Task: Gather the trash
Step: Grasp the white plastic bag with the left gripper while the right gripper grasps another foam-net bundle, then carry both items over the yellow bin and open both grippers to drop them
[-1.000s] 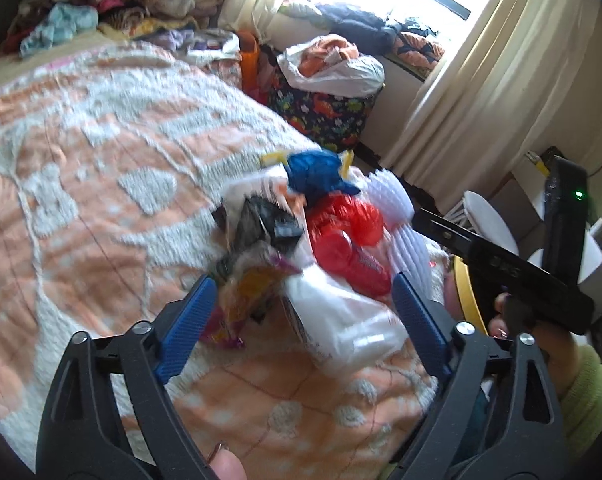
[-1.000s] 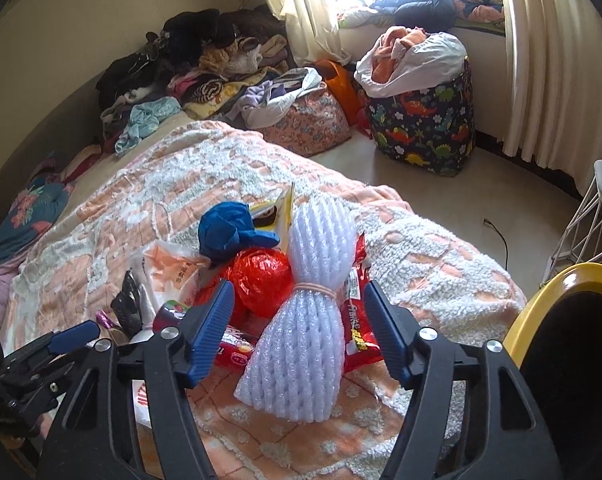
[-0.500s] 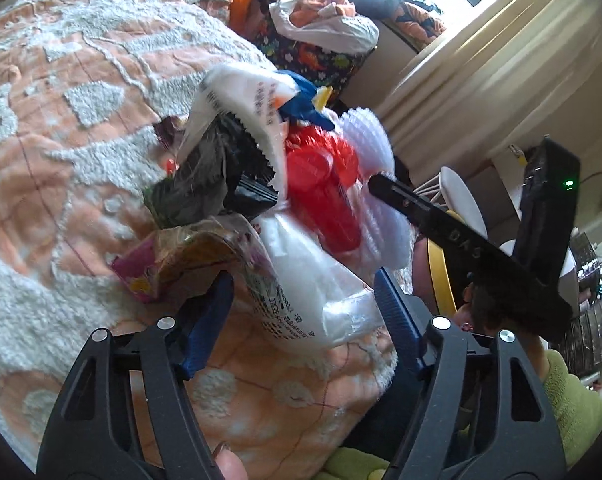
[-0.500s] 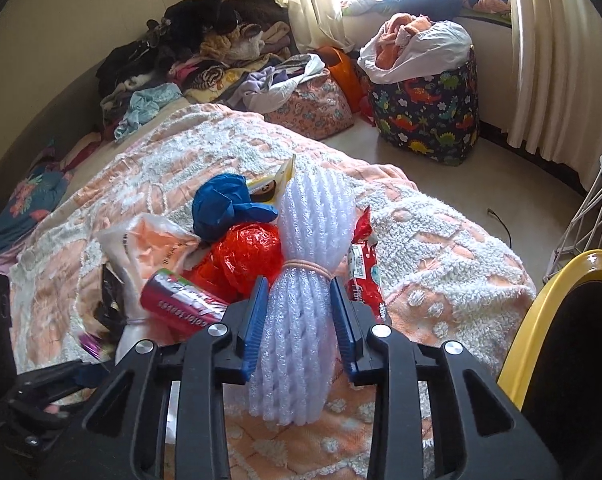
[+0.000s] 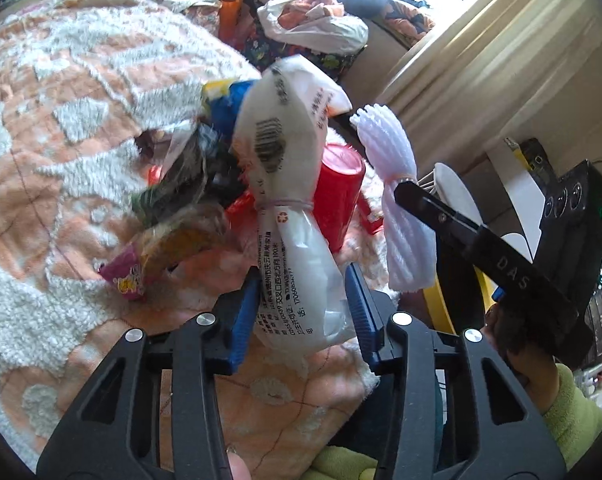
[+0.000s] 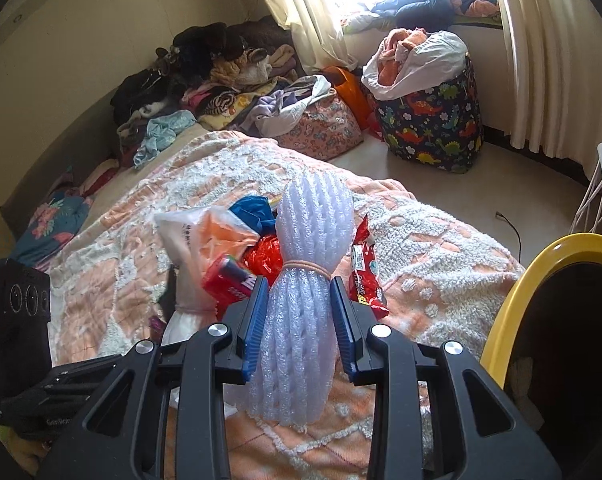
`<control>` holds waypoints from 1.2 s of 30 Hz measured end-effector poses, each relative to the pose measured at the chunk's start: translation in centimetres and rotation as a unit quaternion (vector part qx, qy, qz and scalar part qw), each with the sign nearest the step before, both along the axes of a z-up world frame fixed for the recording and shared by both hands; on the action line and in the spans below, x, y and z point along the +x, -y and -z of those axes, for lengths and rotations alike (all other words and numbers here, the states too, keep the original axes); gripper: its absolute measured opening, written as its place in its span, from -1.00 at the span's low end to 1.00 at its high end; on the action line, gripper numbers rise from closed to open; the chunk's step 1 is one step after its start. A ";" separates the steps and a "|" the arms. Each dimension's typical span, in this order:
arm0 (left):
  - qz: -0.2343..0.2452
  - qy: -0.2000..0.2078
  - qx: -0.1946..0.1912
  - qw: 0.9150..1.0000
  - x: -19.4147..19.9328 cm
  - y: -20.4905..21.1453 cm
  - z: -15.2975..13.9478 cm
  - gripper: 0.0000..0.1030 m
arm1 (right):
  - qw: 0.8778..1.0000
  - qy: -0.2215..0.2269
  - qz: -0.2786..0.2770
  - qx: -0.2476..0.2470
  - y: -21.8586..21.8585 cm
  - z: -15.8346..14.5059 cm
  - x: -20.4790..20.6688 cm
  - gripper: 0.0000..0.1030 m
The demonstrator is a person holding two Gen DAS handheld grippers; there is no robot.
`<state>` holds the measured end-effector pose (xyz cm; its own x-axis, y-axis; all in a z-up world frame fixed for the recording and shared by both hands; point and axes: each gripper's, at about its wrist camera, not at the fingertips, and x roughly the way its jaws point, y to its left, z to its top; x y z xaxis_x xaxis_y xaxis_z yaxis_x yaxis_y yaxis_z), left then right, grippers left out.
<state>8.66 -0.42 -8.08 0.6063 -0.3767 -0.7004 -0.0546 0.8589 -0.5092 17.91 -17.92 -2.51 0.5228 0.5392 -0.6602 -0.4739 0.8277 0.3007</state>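
A pile of trash lies on the orange and white bedspread point(image 5: 61, 128). My left gripper point(image 5: 301, 312) is shut on a white printed plastic bag point(image 5: 289, 184) tied with a band and holds it lifted, tilted. My right gripper point(image 6: 301, 320) is shut on a white foam net bundle point(image 6: 309, 280) bound with a rubber band; the bundle also shows in the left wrist view point(image 5: 397, 200). Around them lie a red cup point(image 5: 337, 196), a red plastic bag point(image 6: 265, 256), a blue bag point(image 6: 253, 210), a red snack wrapper point(image 6: 365, 276) and a pink and yellow wrapper point(image 5: 141, 268).
A yellow-rimmed black bin point(image 6: 541, 320) stands at the bed's right edge. A dinosaur-print hamper point(image 6: 433, 120) of laundry and a pink bag point(image 6: 321, 128) sit on the floor by the curtains. Clothes are heaped at the bed's far side point(image 6: 201, 80). A white wire rack point(image 6: 601, 188) stands at right.
My left gripper has closed on the white plastic bag and raised it. My right gripper stays closed on the foam net bundle and has lifted it slightly.
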 end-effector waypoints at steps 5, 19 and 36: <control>-0.004 0.024 0.014 1.000 -0.2 0.5 -1.7 -0.39 | 1.000 0.011 -0.002 0.011 0.8 -1.4 -0.6 -0.43; -0.033 0.082 0.038 0.995 -0.3 0.1 -6.0 -0.41 | 0.998 0.040 0.005 0.039 3.6 -4.2 -1.9 -0.44; 0.005 0.121 0.037 0.992 0.9 4.5 -8.4 -0.41 | 0.996 0.058 0.045 0.055 8.7 -5.7 -3.2 -0.44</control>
<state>9.58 -4.96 0.37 0.7566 -0.3371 -0.5603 0.0711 0.8942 -0.4420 14.69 -26.62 3.20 0.6423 0.5520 -0.5318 -0.4358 0.8337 0.3391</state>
